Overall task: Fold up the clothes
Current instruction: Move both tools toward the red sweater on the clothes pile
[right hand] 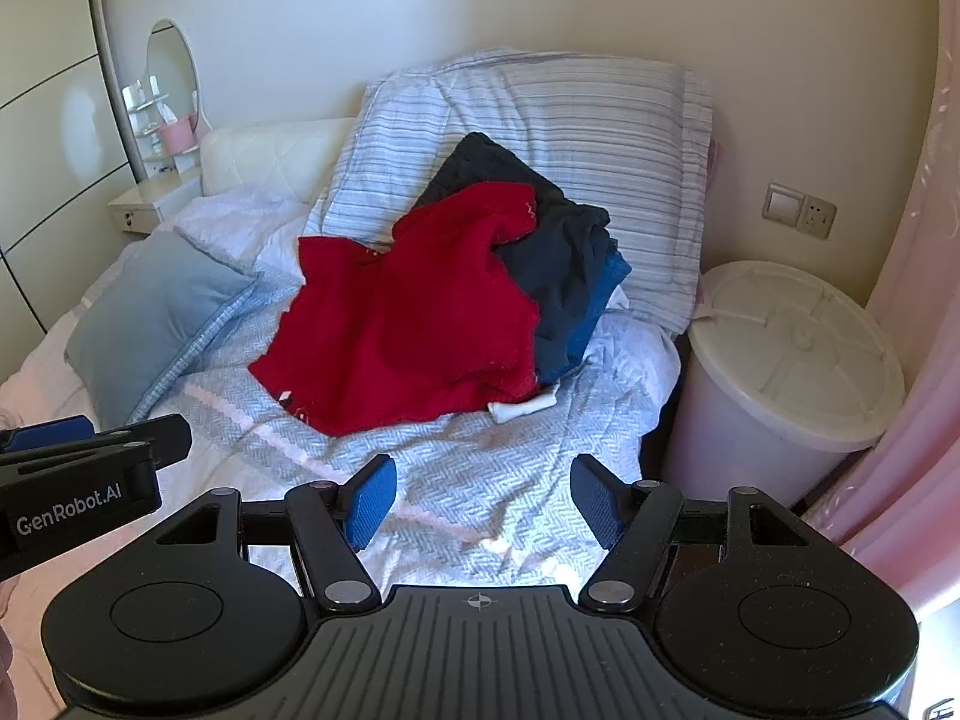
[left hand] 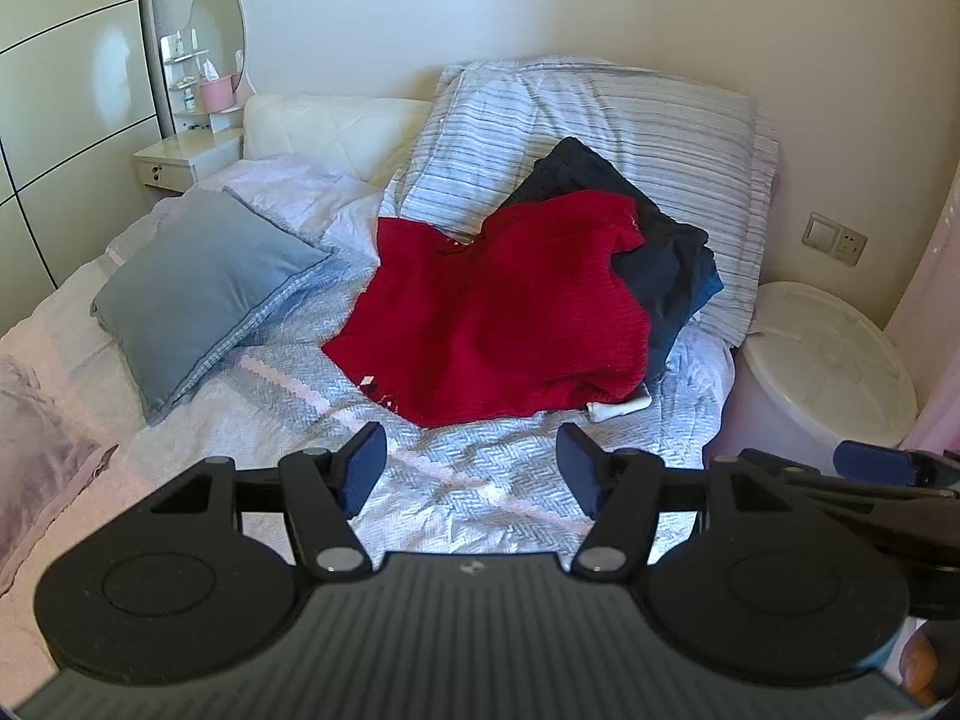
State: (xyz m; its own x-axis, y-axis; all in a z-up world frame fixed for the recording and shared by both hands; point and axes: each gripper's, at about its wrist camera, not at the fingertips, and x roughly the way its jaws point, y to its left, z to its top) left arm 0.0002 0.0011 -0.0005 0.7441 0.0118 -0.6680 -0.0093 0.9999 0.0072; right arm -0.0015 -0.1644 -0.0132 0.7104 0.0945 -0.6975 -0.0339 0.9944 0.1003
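A red knit sweater [left hand: 498,312] lay rumpled and half spread on the bed [left hand: 468,480], its ribbed weave bunched into soft folds, toward the head end and the bed's right edge. Its upper part rode up over a pile of dark navy clothes [left hand: 660,264], with a brighter blue fabric [right hand: 600,312] showing at that pile's lower side. The pile leaned on a large striped pillow [left hand: 630,120] propped against the wall. A small white rolled item [right hand: 522,407] poked out from under the sweater's near hem. The bedspread had a pale herringbone texture with a pink stripe. A smooth grey-blue cushion [left hand: 198,282] sat toward the bed's left side, tilted. Off the right edge stood a round white lidded bin [right hand: 792,354], beside a pink curtain [right hand: 924,300].

The left gripper [left hand: 471,468] and right gripper [right hand: 483,498] both hung spread wide and empty above the bed's near part, blue pads [right hand: 372,498] apart, the sweater lying ahead of them, untouched.
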